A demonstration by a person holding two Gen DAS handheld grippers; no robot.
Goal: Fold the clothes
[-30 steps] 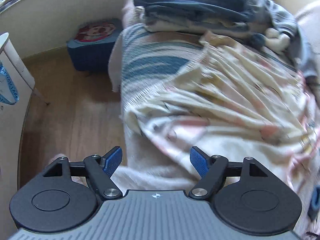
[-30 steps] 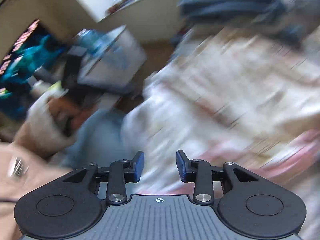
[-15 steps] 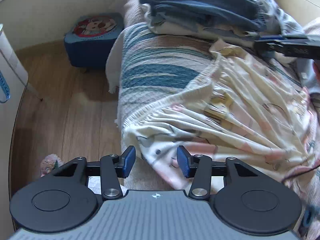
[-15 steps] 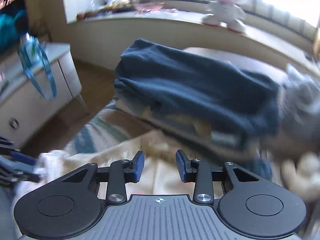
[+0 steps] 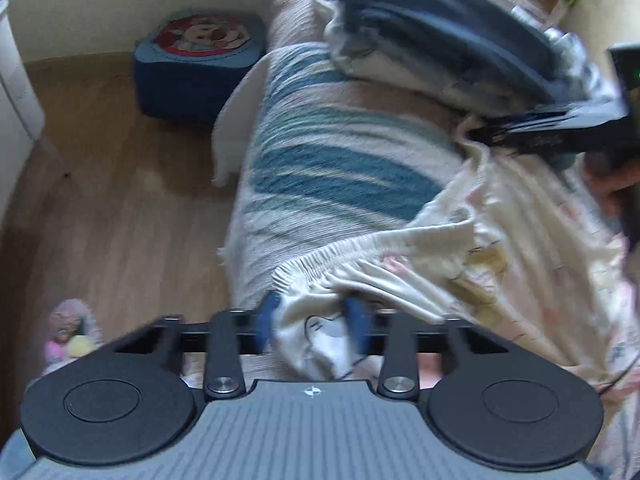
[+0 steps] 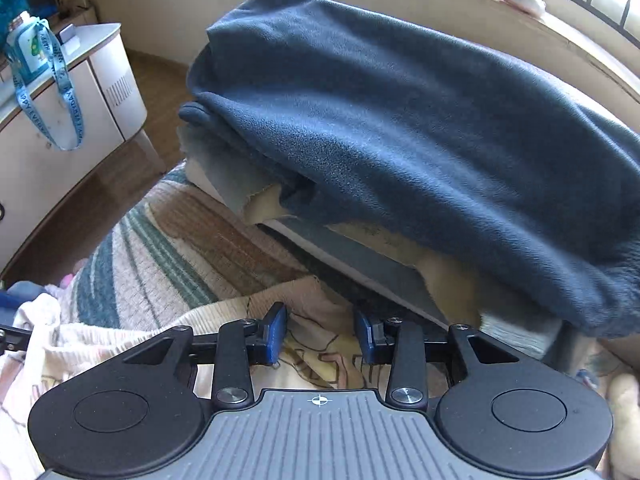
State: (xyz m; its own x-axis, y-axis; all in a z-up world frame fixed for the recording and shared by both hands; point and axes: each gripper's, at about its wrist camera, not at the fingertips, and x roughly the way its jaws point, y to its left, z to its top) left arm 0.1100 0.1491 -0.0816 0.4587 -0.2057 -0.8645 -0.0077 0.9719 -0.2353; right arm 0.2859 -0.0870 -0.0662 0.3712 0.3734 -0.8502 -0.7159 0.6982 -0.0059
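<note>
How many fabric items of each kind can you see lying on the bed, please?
Cream printed garment: 1
Dark blue fleece blanket: 1
Striped knit bedcover: 1
Total: 3, not counting the unclear layers under the fleece.

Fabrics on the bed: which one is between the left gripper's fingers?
The cream printed garment with the gathered elastic edge. The left gripper is closing on its bunched corner. The striped blanket lies underneath; the dark blue fleece sits stacked farther back.
</note>
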